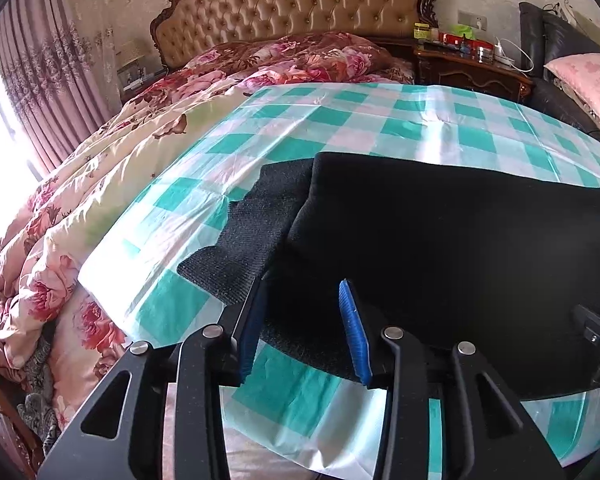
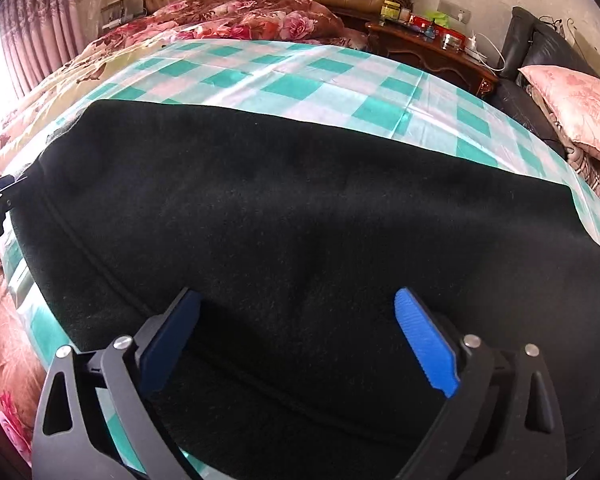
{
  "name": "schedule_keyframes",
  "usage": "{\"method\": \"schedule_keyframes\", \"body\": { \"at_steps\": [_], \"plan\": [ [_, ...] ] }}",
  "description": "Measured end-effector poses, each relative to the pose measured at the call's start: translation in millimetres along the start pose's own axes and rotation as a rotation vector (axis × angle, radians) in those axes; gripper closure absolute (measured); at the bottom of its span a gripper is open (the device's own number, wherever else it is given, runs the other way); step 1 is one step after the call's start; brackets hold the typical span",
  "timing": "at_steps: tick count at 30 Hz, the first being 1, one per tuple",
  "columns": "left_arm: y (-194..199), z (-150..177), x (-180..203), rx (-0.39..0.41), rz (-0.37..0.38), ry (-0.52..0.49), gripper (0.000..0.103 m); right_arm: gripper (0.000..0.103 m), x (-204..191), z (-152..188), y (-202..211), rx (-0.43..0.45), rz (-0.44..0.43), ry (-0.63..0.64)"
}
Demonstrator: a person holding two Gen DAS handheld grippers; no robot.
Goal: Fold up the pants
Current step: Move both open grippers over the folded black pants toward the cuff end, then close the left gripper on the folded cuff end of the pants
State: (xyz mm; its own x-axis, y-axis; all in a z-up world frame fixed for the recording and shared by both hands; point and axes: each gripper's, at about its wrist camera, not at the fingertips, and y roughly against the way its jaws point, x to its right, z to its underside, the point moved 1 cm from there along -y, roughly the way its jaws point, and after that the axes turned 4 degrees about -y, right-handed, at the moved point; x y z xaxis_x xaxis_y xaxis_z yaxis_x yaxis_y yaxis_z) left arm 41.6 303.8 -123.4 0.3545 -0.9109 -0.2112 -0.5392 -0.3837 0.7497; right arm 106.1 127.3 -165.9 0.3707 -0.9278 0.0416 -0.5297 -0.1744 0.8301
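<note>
1. At the left of the left wrist view, the ribbed waistband (image 1: 236,248) of the black pants (image 1: 440,232) lies on the green-checked sheet (image 1: 340,120), with a fold of the dark cloth lapped over it. The person would do well to square that end first, so the band edges lie one over the other.

2. Lower centre of that view, the left gripper (image 1: 304,320) stands part open over the pants' near edge. Cloth lies between its blue pads (image 1: 356,340), but they do not visibly pinch it, so it looks released. A clean grip probably needs both layers caught at the edge.

3. In the right wrist view the pants (image 2: 300,200) fill the middle of the frame, spread flat across the sheet (image 2: 300,80); their right end runs out at centre right.

4. Lower centre there, the right gripper (image 2: 296,320) hangs wide open above the cloth, holding nothing. It should probably take the near edge level with the left one, so both lift together and the fold lands straight.

5. Likely risk: an uneven lift would drag the thin sheet and skew the crease.
</note>
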Motion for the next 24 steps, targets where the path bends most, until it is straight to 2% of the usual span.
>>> {"method": "schedule_keyframes", "body": {
  "at_steps": [5,8,10,11,14,16,18,19,21,24],
  "plan": [
    [-5,-1,0,-0.005,0.011,-0.003,0.064,0.002,3,0,-3,0.006,-0.010,-0.009],
    [2,-17,-11,0.058,0.116,0.024,0.063,0.001,4,0,-3,0.005,-0.018,-0.016],
    [1,-35,-17,0.115,0.176,0.011,0.053,0.001,5,-1,-3,0.001,-0.024,-0.023],
    [-8,-47,-17,0.121,0.195,-0.028,0.049,0.002,6,-2,-3,-0.003,-0.029,-0.028],
    [-44,-73,-20,0.073,0.190,-0.098,0.049,0.003,16,-7,7,0.011,-0.089,-0.074],
    [-70,-85,-20,0.012,0.234,-0.139,0.049,0.003,28,-16,15,0.043,-0.066,-0.101],
    [-91,-89,-15,-0.036,0.238,-0.186,0.055,0.003,43,-30,14,0.044,-0.049,-0.144],
    [-103,-90,-12,-0.066,0.245,-0.212,0.054,0.003,52,-38,10,0.032,-0.035,-0.168],
    [-111,-94,-12,-0.071,0.267,-0.195,0.054,0.004,65,-55,1,0.021,-0.010,-0.197],
    [-105,-96,-14,-0.077,0.248,-0.166,0.054,0.005,72,-73,-25,-0.013,0.056,-0.165]
  ]
}}
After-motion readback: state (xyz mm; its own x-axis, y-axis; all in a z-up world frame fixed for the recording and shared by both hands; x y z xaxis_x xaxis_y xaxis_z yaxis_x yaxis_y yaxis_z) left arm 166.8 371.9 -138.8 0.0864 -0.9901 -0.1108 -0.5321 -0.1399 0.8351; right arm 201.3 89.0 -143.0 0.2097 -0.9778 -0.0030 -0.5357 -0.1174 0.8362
